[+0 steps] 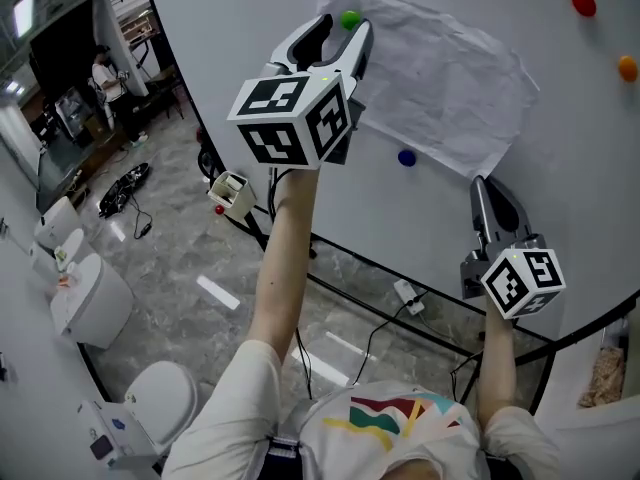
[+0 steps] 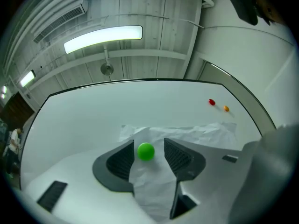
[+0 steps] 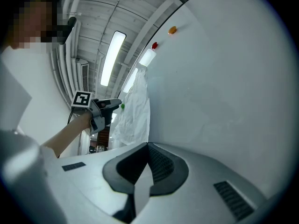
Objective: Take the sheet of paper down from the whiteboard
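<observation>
A crumpled white sheet of paper hangs on the whiteboard. A green magnet sits on its upper left corner and a blue magnet near its lower edge. My left gripper is raised to that corner and stands open, with the green magnet between its jaws and not touched by either pad. My right gripper is lower at the right, shut on the sheet's lower right corner. In the right gripper view a strip of the paper runs between the closed jaws of the right gripper.
A red magnet and an orange magnet stick to the board at the upper right, away from the sheet. Below the board's dark lower frame lie cables and a power strip on the floor. White equipment stands at the left.
</observation>
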The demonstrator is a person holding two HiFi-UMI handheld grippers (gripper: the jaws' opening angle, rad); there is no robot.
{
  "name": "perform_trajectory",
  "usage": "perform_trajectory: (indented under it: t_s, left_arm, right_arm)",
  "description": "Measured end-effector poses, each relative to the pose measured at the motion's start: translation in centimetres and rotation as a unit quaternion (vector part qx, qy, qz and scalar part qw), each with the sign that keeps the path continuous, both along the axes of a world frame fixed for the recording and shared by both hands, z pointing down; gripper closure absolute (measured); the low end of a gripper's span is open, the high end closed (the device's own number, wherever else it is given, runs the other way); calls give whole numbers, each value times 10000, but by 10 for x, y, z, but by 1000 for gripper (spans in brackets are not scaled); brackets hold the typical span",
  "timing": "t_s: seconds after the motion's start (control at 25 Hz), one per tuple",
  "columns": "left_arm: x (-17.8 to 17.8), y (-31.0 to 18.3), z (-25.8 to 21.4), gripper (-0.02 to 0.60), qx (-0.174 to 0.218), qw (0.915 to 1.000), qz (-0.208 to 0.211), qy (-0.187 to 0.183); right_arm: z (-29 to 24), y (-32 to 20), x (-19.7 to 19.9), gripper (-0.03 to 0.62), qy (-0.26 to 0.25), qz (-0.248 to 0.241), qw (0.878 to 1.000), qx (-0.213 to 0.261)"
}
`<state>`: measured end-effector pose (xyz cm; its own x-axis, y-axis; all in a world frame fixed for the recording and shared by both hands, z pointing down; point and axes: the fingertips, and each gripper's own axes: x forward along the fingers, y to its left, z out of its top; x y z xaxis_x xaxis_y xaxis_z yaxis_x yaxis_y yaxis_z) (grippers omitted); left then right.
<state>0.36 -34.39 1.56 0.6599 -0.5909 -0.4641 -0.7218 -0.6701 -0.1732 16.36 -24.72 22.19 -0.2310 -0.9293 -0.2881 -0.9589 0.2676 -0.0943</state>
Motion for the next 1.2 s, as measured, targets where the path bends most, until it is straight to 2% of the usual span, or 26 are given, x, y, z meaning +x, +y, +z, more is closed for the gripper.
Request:
perform_trajectory:
  t_s: [0.16,0.32,0.4,0.44,0.72,0.88,1.04,1.2]
  left_arm:
    - [9,-8,-9,337,-65,9998,-54,-176]
    - [11,-14,-7,339,-166,9997,-38,-197]
    - [11,-17,-3,365,-234,9995,-44,-192]
    - [10,-17,-2,411,-237,9995,-68,-189]
    - [4,-21,0,414,-166,9994,-200,-228]
    - [-10,-35,-1,413,-246,9988,-384,-151]
    - [-45,-58,3,414,-369,9960,-814,83]
    - [-69,-71,11,414,-536,9951,-824,146]
  right_arm:
    - [-2,0,3,580,-54,-47,10000,-27]
    - [-2,0,2,580,-20,-61,10000,-28]
    - [-2,1,2,580,-5,-62,10000,-14]
    - [-3,2,2,580,-3,-60,10000,-3]
    - [-5,4,5,580,110,41,9999,10]
    - [-12,6,8,580,147,115,9998,47]
    - [-9,6,11,580,183,279,9994,-26]
    - [-1,7,13,580,59,252,9996,-96]
